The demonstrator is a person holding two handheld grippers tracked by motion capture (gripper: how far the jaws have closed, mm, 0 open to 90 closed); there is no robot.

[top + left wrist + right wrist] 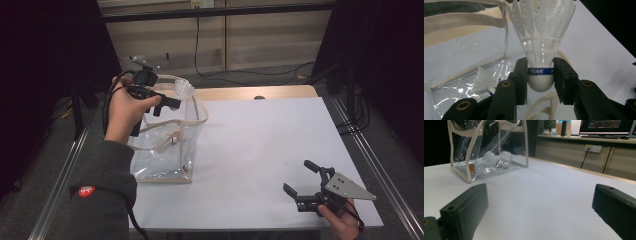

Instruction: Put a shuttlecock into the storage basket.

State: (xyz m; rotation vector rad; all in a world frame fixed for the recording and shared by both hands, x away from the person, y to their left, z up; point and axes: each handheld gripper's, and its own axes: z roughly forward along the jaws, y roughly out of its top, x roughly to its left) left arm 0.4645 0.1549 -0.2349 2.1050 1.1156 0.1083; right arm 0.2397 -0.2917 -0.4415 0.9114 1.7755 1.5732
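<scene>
1. Step in hand: the left claw [540, 75] grips a shuttlecock [541, 37] by its cork, pads pressed on either side of the blue band, feathers pointing away from the hand. In the high view it hangs over the open top of the bag [167, 145], so this looks like the carry just ahead of the drop.
2. Two shuttlecocks [499, 158] already lie on the bag's floor, touching, cork ends toward the right claw's camera.
3. The right claw [306, 182] rests low over the near right part of the desk [260, 150], jaws spread wide with nothing between them, well apart from the bag.
4. Next move, as I judge it: lower the cork past the rim and the looping strap [200, 107], then open the jaws; the strap could catch the feathers.
5. Materials: the bag is clear, crinkly glossy plastic, box-shaped, edged in cream webbing. The shuttlecock has a smooth white rounded cork and a flared skirt of stiff white feathers. The desk top is flat, matt and pale.
</scene>
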